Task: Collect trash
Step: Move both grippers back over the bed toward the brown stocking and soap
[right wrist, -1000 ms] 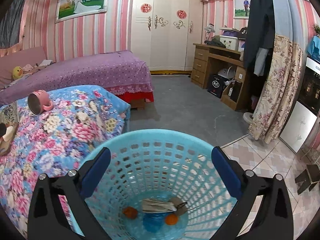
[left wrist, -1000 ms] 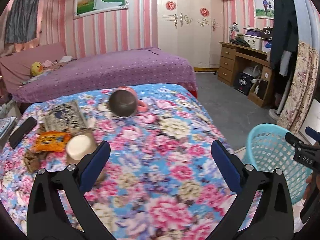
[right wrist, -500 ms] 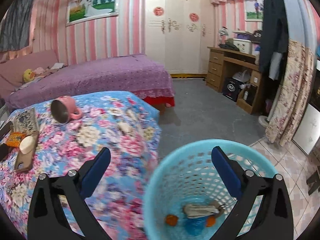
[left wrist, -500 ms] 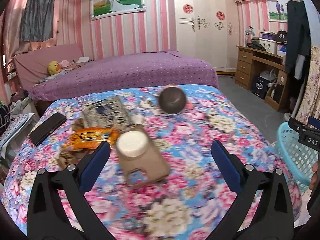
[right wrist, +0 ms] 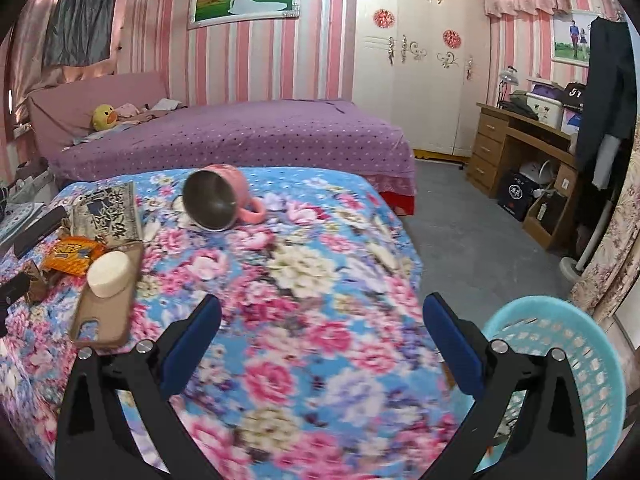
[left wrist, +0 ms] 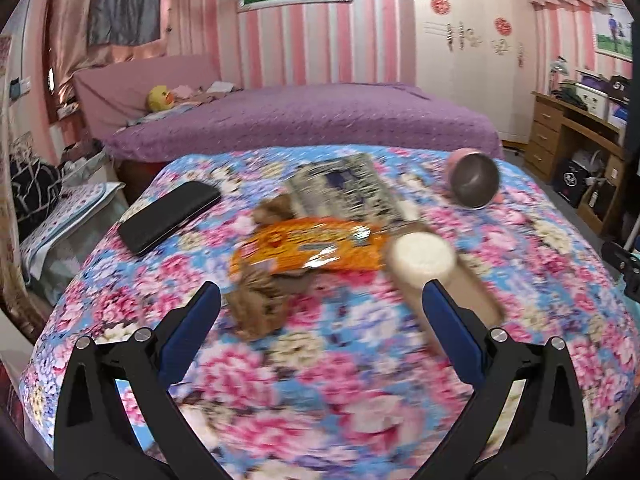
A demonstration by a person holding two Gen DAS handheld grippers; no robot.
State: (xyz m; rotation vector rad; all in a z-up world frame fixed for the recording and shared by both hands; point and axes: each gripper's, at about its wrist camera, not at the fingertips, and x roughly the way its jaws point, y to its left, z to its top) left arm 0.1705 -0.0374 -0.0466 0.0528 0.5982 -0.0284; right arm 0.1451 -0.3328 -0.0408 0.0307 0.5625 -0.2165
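We hold our left tool (left wrist: 320, 312) wide open and empty, aimed at the orange snack wrapper (left wrist: 308, 250) on the floral bed (left wrist: 360, 380), while our right tool (right wrist: 320, 320), also open and empty, waits beside the turquoise basket (right wrist: 560, 364) for the drop.

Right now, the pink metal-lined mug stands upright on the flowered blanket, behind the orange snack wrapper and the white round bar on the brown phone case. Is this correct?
Not quite. The pink metal-lined mug lies on its side, its opening toward the camera, as the right wrist view shows. The rest holds: it is on the flowered blanket, behind the orange snack wrapper and the white round bar on the brown phone case.
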